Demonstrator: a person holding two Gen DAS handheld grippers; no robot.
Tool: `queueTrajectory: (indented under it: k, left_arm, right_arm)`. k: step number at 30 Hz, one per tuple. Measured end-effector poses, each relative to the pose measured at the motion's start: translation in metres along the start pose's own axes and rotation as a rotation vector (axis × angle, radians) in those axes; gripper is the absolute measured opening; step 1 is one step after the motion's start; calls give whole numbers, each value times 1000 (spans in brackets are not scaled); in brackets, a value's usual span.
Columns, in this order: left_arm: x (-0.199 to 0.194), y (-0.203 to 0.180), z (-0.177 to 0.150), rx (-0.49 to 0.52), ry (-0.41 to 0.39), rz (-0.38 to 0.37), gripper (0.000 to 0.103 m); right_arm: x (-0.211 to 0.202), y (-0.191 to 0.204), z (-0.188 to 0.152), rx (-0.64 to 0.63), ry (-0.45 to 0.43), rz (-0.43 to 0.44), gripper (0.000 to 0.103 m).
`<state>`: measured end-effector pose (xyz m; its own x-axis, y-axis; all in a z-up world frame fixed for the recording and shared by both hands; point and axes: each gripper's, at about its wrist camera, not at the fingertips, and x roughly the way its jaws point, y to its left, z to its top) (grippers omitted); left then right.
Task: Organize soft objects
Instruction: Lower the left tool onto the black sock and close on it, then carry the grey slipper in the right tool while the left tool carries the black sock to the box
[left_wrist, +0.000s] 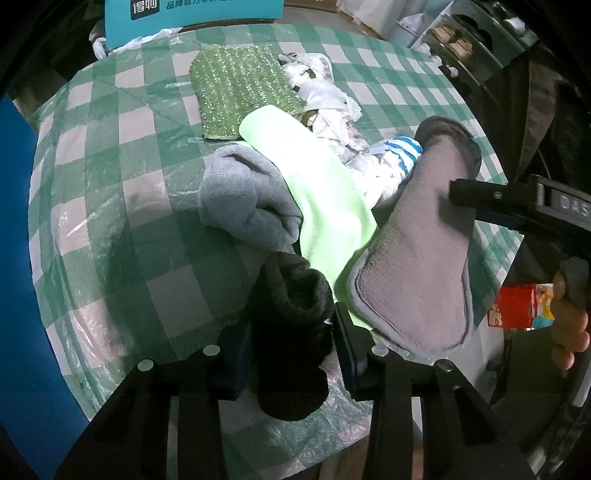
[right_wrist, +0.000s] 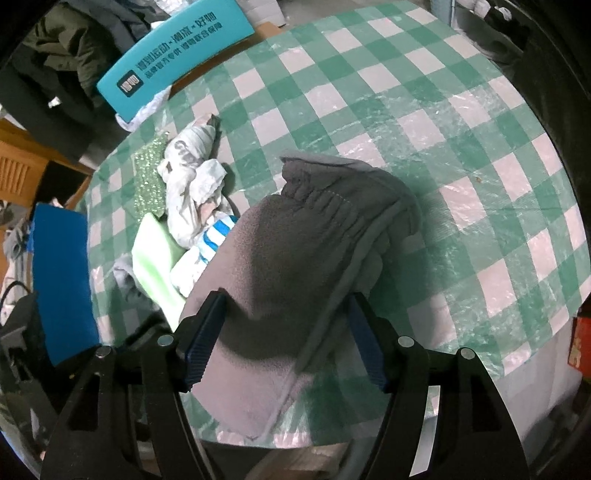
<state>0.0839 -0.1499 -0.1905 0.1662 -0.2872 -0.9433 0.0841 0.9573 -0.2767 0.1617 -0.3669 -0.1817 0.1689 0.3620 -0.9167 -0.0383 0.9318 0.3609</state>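
My left gripper (left_wrist: 291, 332) is shut on a dark grey sock (left_wrist: 295, 295) near the table's front edge. Behind it lie a grey cloth (left_wrist: 243, 195), a light green cloth (left_wrist: 317, 192), a blue-striped sock (left_wrist: 404, 151), white patterned fabric (left_wrist: 325, 96) and a green sparkly pad (left_wrist: 240, 88). My right gripper (right_wrist: 286, 332) has its jaws wide around a grey fleece glove (right_wrist: 295, 236) that lies on the table; the pads do not press it. The right gripper also shows in the left wrist view (left_wrist: 480, 199), over the glove (left_wrist: 424, 236).
A green-and-white checked tablecloth under clear plastic (right_wrist: 443, 147) covers the table. A teal box (right_wrist: 166, 55) stands at the far edge. A blue panel (right_wrist: 59, 280) is at the left. A red carton (left_wrist: 517, 306) sits off the table's right side.
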Motion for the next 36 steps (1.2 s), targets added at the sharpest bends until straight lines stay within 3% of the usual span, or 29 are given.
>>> queueTrajectory:
  k: [9,15,21,23,25,36]
  left_arm:
    - [-2,0,1,13,-10,0,38]
    - [-5,-1,2,23,-14,1,38]
    - [-12,-4,2,33,-32,2,37]
    - [-16,-4,1,38,-40,1,37]
    - [-21,-5,0,43,-51,1,37]
    - [-47,-4,1,35,-106,-20,37]
  right_arm:
    - [26,-5,2,25,17,-39,69]
    - [30,-1,0,-28,-3,-58,68]
    - [29,4,-4,-85,-25,-113,45]
    - [26,4,-4,-91,-31,-110,29]
    - [22,4,-5,-96,-39,-104,23]
    - [-13,7,-10,-109,-103,-100,20]
